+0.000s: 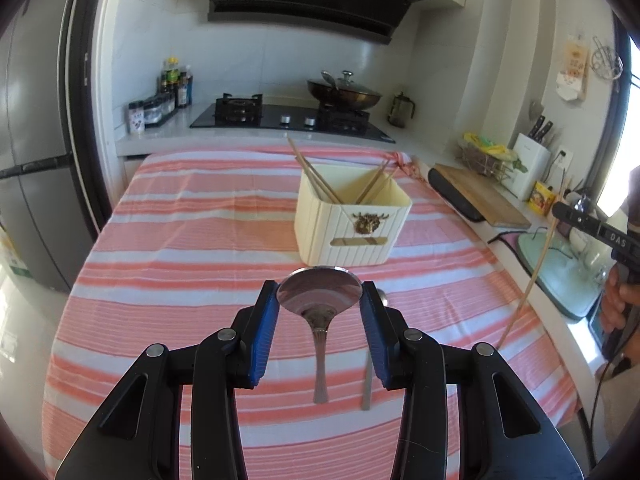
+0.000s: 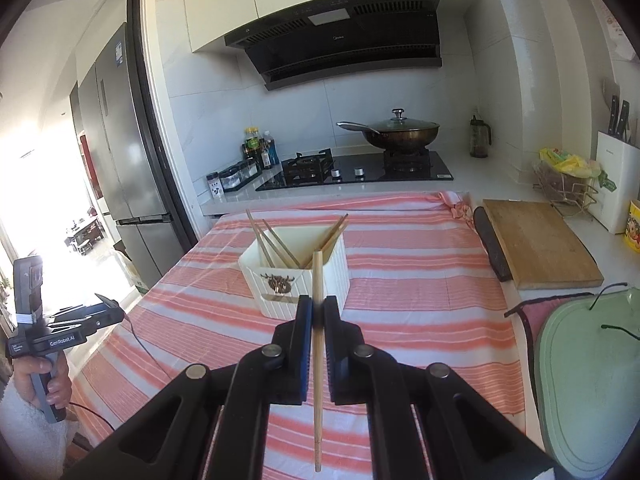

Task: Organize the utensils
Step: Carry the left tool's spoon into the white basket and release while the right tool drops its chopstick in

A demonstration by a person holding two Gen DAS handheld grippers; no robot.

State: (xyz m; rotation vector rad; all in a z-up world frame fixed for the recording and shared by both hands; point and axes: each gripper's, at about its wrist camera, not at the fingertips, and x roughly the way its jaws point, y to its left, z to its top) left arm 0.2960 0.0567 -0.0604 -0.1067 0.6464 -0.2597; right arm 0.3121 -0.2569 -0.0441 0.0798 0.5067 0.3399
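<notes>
While left gripper (image 1: 320, 300) clamps spoon (image 1: 319, 296) — right gripper (image 2: 318, 312) pinches chopstick (image 2: 317, 360)

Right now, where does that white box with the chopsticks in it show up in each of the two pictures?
Left wrist view: the white box sits just right of centre, beyond the spoon.
Right wrist view: it sits centre-left, behind the held chopstick.
Shared landmark: the lidded wok on the stove.
</notes>
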